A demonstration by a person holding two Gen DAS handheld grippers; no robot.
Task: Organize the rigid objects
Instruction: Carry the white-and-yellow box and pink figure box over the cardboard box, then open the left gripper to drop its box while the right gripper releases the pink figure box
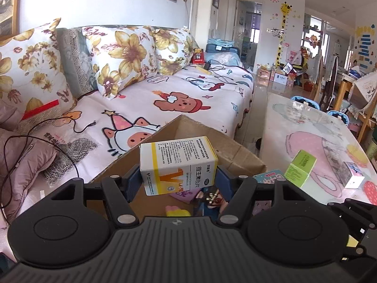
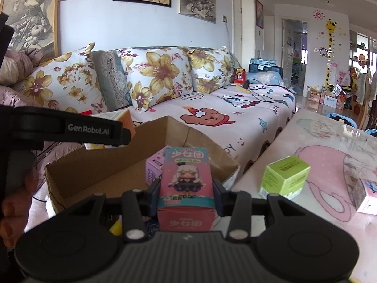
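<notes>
My left gripper (image 1: 176,179) is shut on a white and yellow vitamin box (image 1: 178,165), held tilted above the open cardboard box (image 1: 235,151). A pink and teal figure box (image 2: 186,186) stands upright between the pads of my right gripper (image 2: 186,194), at the near edge of the cardboard box (image 2: 99,165). In the right wrist view the left gripper (image 2: 70,129) shows at the left with a hand on its handle. A pink box (image 2: 153,169) and other small items lie inside the cardboard box. A green box (image 2: 284,176) and a white and pink box (image 2: 366,195) sit on the table.
The cardboard box stands between a sofa (image 1: 188,99), covered by a cartoon blanket with flower cushions, and a glass table (image 1: 306,127) with a pink teacup print. Cables lie on the sofa (image 2: 235,108). Chairs and clutter fill the far right of the room.
</notes>
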